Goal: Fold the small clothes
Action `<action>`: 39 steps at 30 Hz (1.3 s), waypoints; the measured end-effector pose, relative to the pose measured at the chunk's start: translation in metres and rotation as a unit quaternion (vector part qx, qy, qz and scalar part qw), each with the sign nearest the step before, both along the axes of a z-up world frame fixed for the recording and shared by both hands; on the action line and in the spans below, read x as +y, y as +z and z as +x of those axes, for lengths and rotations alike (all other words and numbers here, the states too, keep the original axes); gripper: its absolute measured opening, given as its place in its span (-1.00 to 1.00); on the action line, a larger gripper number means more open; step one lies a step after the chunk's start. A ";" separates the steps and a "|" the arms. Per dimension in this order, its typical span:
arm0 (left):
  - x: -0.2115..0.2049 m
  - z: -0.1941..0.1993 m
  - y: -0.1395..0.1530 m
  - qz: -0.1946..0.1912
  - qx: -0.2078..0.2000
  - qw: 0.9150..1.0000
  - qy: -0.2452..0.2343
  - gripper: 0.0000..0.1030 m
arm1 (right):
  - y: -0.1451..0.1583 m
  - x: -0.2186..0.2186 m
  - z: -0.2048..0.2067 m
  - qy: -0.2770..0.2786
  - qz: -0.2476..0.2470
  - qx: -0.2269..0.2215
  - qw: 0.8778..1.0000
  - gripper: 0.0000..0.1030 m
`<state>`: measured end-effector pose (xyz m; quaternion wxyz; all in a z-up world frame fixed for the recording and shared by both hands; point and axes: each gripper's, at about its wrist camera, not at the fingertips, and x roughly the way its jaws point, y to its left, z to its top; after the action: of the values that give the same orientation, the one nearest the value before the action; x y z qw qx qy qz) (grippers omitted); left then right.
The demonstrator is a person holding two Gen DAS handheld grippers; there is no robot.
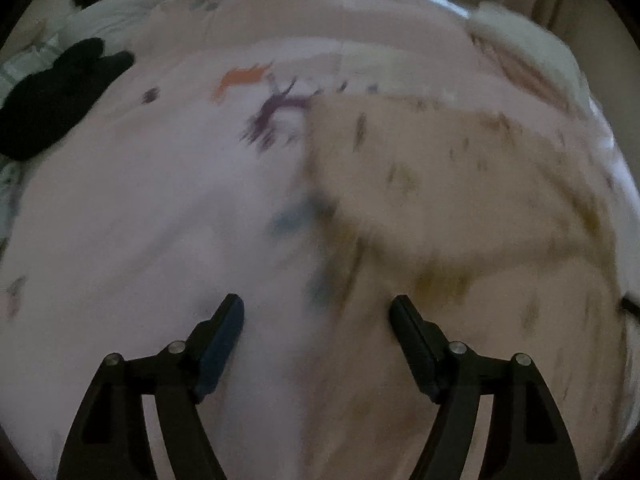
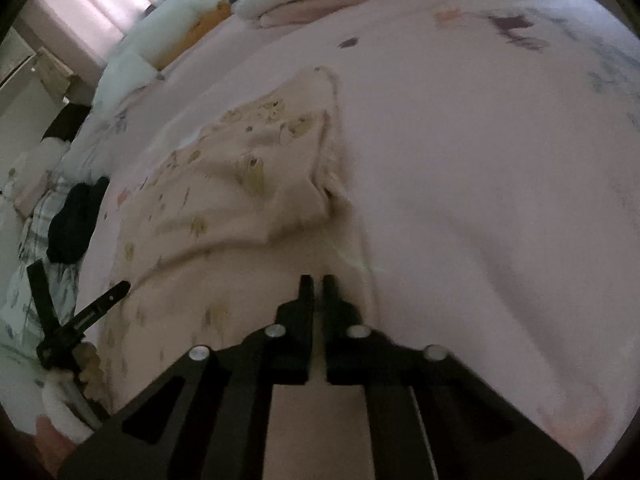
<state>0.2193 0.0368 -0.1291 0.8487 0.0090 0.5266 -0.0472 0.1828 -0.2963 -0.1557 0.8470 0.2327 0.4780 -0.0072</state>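
left wrist: left gripper (image 1: 316,316) spread, nothing between its fingers, beige printed garment (image 1: 440,184) at 2 o'clock on pink duvet (image 1: 140,220) | right wrist: right gripper (image 2: 318,280) nearly pressed together, cloth between cannot tell; garment lies 11 o'clock, half folded | advice: pinch 1 hem edge squarely, lift low, align edges.

The left black two-finger plastic gripper (image 1: 316,316) points steeply downward, and its jaws stand wide apart with nothing between them. The picture from this wrist is blurred, so I cannot tell if the fingertips touch anything below. In the right wrist view the same gripper (image 2: 80,284) appears at the left edge, its two thin fingers spread in a V shape, with a hand (image 2: 86,364) under it that seems to hold its handle. The right black two-finger plastic gripper (image 2: 318,280) also points downward. Its jaws are almost together, with only a narrow slit between the fingers, and nothing is visibly clamped there.
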 end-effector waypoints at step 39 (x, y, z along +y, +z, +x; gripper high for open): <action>0.067 -0.167 -0.040 -0.508 0.183 0.841 0.030 0.38 | -0.036 0.024 -0.196 -0.017 0.293 -0.017 0.956 -0.07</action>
<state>0.0520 0.1033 -0.1692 0.6236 -0.4478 0.5747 -0.2833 -0.0136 -0.2723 -0.1912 0.7495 0.4786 0.4406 0.1229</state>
